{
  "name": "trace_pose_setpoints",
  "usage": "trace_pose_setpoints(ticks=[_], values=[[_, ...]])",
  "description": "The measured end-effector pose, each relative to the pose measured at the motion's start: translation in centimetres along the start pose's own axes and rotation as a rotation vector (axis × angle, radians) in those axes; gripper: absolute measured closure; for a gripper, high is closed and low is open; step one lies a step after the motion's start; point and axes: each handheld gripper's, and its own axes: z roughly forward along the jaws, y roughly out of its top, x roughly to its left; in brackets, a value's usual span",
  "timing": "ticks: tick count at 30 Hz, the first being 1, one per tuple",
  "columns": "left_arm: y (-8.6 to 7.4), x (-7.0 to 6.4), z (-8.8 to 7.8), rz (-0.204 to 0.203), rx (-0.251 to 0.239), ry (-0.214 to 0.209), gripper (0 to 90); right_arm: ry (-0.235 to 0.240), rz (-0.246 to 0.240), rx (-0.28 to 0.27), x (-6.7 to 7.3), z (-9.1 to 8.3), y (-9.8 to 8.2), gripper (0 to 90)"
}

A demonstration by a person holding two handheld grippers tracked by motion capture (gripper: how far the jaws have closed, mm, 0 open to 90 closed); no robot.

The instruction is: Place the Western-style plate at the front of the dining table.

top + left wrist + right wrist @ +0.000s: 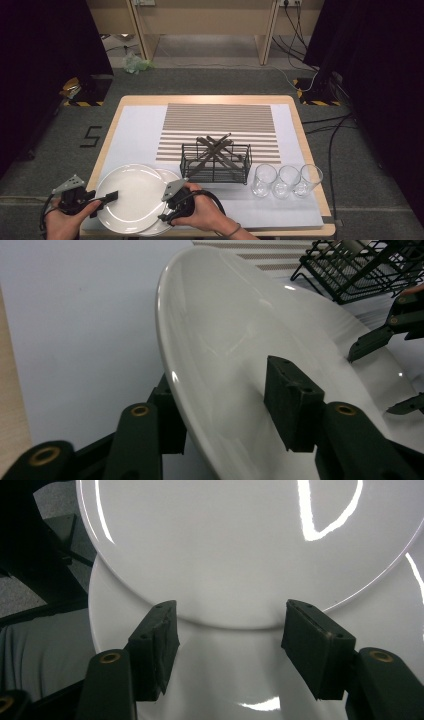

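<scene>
Two white plates lie stacked at the table's front left, the top plate shifted left on the lower plate. My left gripper straddles the top plate's left rim, one jaw above and one below. A gap still shows by the upper pad, so I read it as open. My right gripper stands wide open at the plates' right side. Its jaws hang over the lower plate's rim and grip nothing.
A black wire rack with crossed wooden slats stands mid-table on a striped mat. Three clear glasses stand in a row to its right. A white sheet covers the table, whose front edge is just below my hands.
</scene>
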Motion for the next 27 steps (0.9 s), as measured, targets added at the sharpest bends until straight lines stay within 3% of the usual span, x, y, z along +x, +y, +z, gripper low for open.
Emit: trace_pose_setpoints(ticks=[6, 7, 10, 12, 13, 16, 19, 23, 27], values=[[1.0, -0.7, -0.7, 0.032, -0.057, -0.015, 64.4, -0.027, -0.002, -0.021, -0.1, -2.1, -0.4, 39.6], [1.5, -1.2, -0.8, 0.048, -0.072, -0.024, 66.9, -0.057, 0.001, -0.039, -0.4, -3.7, -0.6, 39.6], [1.9, -1.6, -0.8, 0.058, -0.093, -0.038, 70.9, -0.098, 0.023, -0.063, -0.9, -6.2, -1.0, 39.8], [2.4, -2.0, -0.9, 0.07, -0.118, -0.059, 72.3, -0.11, 0.02, -0.069, -1.1, -7.0, -1.1, 39.8], [2.8, -2.4, -1.0, 0.075, -0.143, -0.085, 75.3, -0.132, 0.02, -0.093, -1.2, -8.5, -1.3, 40.1], [3.3, -2.9, -1.0, 0.084, -0.167, -0.115, 79.2, -0.158, 0.031, -0.119, -1.2, -10.3, -1.6, 40.3], [3.9, -3.5, -0.9, 0.078, -0.202, -0.184, 82.6, -0.177, 0.031, -0.133, -1.2, -11.4, -1.9, 40.6], [4.3, -3.9, -0.9, 0.09, -0.203, -0.178, 83.3, -0.188, 0.044, -0.137, -1.3, -12.2, -2.3, 40.7], [4.4, -3.8, -0.5, 0.058, -0.228, -0.195, 84.0, -0.206, 0.057, -0.148, -1.4, -13.1, -3.0, 41.1]])
